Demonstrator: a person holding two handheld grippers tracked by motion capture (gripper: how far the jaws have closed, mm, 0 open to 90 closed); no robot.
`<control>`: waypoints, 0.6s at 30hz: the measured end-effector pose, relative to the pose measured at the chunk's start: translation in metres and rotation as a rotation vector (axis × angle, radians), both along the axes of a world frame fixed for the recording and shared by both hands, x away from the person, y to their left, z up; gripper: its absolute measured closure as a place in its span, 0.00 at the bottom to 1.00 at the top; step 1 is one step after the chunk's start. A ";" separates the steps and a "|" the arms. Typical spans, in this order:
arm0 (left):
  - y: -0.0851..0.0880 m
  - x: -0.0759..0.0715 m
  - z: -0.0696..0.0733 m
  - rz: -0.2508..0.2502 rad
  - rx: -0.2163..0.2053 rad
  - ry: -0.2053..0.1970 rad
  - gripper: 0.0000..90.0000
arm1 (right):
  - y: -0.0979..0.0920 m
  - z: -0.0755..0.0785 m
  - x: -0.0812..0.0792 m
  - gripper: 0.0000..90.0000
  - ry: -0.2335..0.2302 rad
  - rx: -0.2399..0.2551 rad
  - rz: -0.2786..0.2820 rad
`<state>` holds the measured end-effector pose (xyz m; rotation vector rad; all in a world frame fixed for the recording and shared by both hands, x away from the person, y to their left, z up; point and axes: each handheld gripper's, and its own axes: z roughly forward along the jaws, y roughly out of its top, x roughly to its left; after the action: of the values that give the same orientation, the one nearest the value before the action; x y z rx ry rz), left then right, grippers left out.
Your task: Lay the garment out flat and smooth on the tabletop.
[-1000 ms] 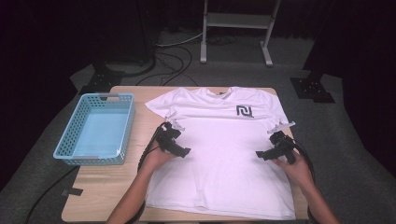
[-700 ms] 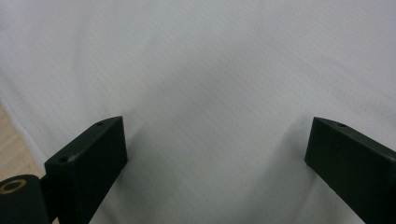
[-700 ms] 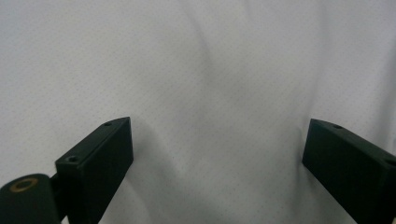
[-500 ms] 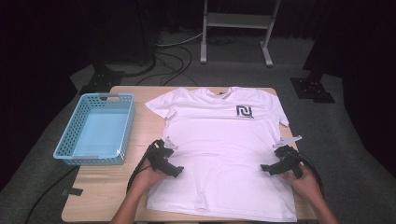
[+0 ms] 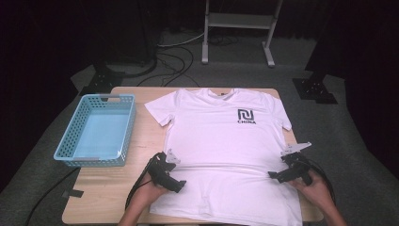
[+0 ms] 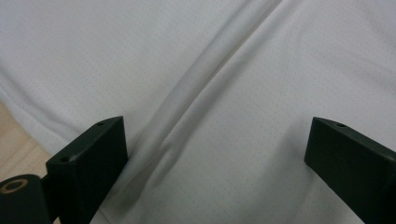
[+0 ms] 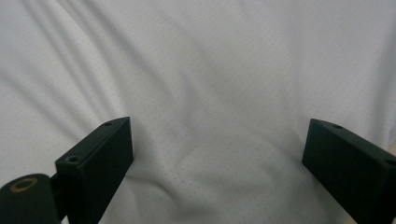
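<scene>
Both the left gripper (image 5: 178, 186) and right gripper (image 5: 274, 175), jaws spread wide, rest on the white T-shirt (image 5: 221, 141) at lower frame.

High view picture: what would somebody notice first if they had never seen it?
A big white T-shirt lies spread flat across the wooden table, with a dark logo on its chest. Two black tools, the left tool and right tool, sit open at its lower sides. A blue basket stands left.
</scene>
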<state>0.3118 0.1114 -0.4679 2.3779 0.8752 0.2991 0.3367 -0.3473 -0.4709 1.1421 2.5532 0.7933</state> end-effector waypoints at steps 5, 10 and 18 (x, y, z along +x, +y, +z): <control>0.002 -0.008 -0.002 -0.013 0.004 -0.057 0.06 | -0.001 0.004 -0.017 0.09 -0.024 0.021 0.017; 0.003 -0.014 -0.005 0.011 -0.021 -0.062 0.06 | 0.006 -0.002 -0.035 0.09 -0.026 0.021 0.061; 0.000 -0.036 -0.005 -0.004 -0.015 -0.057 0.06 | -0.004 -0.003 -0.041 0.09 -0.034 0.028 0.077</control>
<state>0.2761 0.1109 -0.4726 2.3449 0.8435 0.3557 0.2962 -0.3515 -0.4743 1.0347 2.5793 0.8619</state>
